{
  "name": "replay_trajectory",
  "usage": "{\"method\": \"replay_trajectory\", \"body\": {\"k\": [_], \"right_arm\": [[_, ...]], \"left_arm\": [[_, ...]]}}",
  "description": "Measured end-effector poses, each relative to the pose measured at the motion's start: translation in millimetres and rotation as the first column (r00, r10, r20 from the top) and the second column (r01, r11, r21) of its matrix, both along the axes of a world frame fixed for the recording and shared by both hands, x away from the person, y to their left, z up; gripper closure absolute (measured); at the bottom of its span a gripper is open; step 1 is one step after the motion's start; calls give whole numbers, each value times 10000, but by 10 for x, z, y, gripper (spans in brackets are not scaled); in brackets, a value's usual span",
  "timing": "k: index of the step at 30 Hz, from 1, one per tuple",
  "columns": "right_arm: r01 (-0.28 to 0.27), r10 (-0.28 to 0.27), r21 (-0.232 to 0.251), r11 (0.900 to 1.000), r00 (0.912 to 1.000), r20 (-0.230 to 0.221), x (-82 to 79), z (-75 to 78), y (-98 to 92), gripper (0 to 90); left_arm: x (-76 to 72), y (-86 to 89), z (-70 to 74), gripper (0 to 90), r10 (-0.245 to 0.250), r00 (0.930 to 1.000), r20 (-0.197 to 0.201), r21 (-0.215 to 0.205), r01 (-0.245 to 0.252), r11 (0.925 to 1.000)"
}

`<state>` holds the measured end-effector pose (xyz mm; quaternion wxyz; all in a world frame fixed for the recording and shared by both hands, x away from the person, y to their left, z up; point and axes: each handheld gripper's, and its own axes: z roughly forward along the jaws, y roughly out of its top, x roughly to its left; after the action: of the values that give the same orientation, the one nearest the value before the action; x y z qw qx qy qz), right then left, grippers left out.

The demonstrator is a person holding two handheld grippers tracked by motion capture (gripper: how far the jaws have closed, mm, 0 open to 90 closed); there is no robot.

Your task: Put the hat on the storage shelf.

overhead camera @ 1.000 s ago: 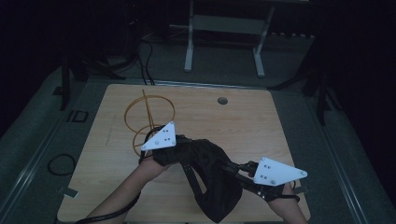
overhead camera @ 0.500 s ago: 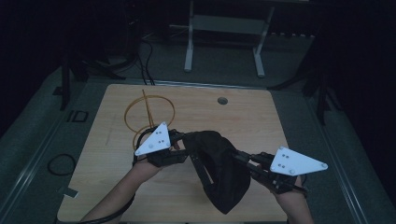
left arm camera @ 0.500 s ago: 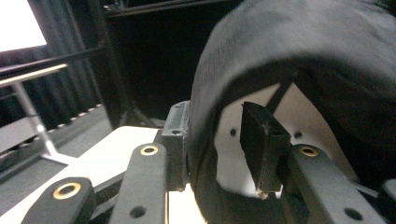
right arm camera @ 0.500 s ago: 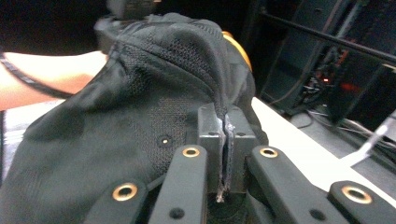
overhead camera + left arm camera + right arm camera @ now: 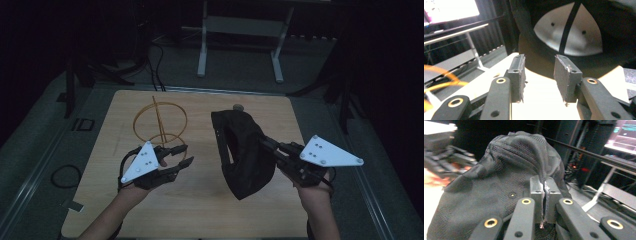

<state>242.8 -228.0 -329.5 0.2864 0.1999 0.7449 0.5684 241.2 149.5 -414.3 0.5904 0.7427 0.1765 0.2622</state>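
A black cap [image 5: 245, 150] hangs over the right half of the wooden table [image 5: 200, 205], lifted and tilted on its side. My right gripper [image 5: 265, 145] is shut on the cap's fabric; in the right gripper view the pads [image 5: 544, 187] pinch a fold of the cap [image 5: 499, 182]. My left gripper [image 5: 186, 154] sits to the cap's left, apart from it. Its jaws have just been opening and stand open with nothing between them [image 5: 540, 75]. Beyond them the left gripper view looks into the cap's pale lining [image 5: 566, 32].
A yellow wire hoop stand [image 5: 160, 125] stands on the table just behind the left gripper. A small round knob [image 5: 238, 106] sits at the table's far edge. On the floor are a white frame [image 5: 240, 30] behind the table and cables [image 5: 65, 175] at the left.
The left gripper let go of the cap, opened and drew away to the left. The right gripper lifted the cap and carried it to the right, so it hangs from that gripper alone.
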Motion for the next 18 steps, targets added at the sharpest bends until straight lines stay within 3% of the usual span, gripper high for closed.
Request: {"method": "replay_trajectory", "body": {"k": [2,10,15,18], "right_arm": [[280,-279,-35,9996,9996,103,123,76,77,877],[218,-223,286,9994,9996,183,316,212,286,877],[129,-130,84,9999,9997,191,475,325,565,876],[124,-124,16,9999,9997,201,548,368,701,877]], "left_arm": [[-48,118,-61,600,253,9996,-95,-53,-254,9997],[-178,384,-290,586,852,9951,-494,-55,-856,9963],[-264,533,-483,550,1584,9852,-654,-54,-1591,9872],[-310,609,-598,518,2103,9754,-659,40,-2105,9776]]}}
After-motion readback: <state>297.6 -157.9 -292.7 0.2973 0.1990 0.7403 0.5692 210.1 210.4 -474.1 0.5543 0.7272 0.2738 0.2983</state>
